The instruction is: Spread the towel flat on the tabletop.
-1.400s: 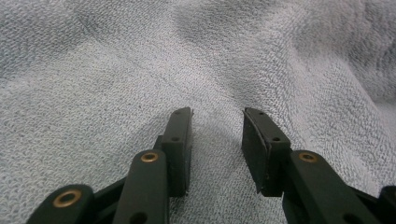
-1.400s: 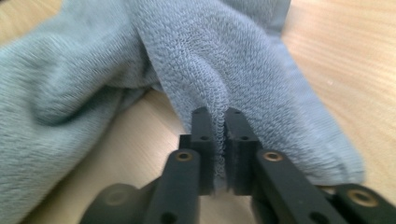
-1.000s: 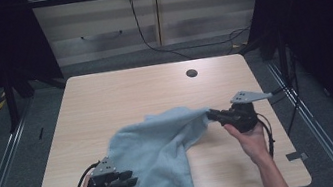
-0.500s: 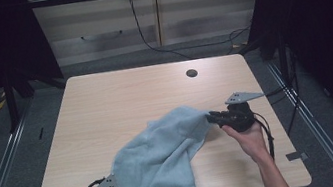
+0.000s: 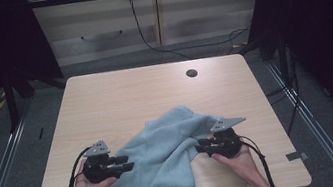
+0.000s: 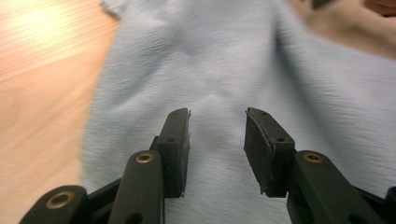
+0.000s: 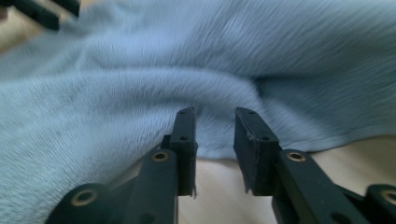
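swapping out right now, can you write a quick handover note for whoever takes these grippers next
Left gripper: open, jaws apart over the light blue towel, holding nothing.
Right gripper: open at the towel's right edge, jaws apart with nothing between them.
Towel: lies crumpled on the near middle of the wooden table, between the two grippers, its near end hanging over the table's front edge.
Done: towel is down on the table, released by both grippers.
Left: it is not flat or folded yet; probably regrasp edges or corners and spread it out.
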A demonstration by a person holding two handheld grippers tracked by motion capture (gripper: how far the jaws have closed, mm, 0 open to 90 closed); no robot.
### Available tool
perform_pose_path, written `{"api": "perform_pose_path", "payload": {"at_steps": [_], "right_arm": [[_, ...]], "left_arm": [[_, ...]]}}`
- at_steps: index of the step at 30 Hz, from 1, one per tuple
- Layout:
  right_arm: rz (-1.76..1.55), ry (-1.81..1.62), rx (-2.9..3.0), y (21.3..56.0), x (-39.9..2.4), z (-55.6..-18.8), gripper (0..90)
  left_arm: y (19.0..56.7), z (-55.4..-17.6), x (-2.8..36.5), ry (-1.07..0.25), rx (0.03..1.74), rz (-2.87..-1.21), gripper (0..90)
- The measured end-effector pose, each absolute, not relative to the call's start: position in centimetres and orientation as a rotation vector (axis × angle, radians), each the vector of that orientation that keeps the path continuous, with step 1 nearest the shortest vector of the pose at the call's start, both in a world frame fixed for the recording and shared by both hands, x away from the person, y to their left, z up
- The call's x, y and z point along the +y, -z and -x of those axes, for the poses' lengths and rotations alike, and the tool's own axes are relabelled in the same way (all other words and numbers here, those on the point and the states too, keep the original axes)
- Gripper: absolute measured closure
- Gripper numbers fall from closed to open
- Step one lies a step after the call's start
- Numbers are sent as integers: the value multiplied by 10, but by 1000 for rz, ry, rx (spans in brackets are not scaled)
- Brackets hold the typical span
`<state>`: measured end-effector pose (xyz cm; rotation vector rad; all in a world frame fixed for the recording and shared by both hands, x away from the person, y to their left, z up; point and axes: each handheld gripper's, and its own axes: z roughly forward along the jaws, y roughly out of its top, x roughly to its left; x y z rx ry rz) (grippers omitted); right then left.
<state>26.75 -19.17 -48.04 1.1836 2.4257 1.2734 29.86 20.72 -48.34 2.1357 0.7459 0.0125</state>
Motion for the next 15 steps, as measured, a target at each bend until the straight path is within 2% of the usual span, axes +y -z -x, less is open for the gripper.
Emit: {"api": "perform_pose_path", "payload": {"at_steps": [7,10,12,14,15], "right_arm": [[-1151,-1183,2463,501,-172,-270,558],[-1114,-1147,2440,505,-167,-269,565],[-1080,-1115,2409,506,-163,-267,632],[-1085,-1104,2399,506,-164,-267,795],[-1110,-1110,2392,506,-166,-267,839]], "left_arm": [[499,-299,203,-71,758,-2181,603],[501,-298,203,-75,757,-2172,601],[502,-297,202,-84,756,-2169,601],[502,-295,203,-105,753,-2171,606],[503,-294,203,-105,753,-2166,612]]}}
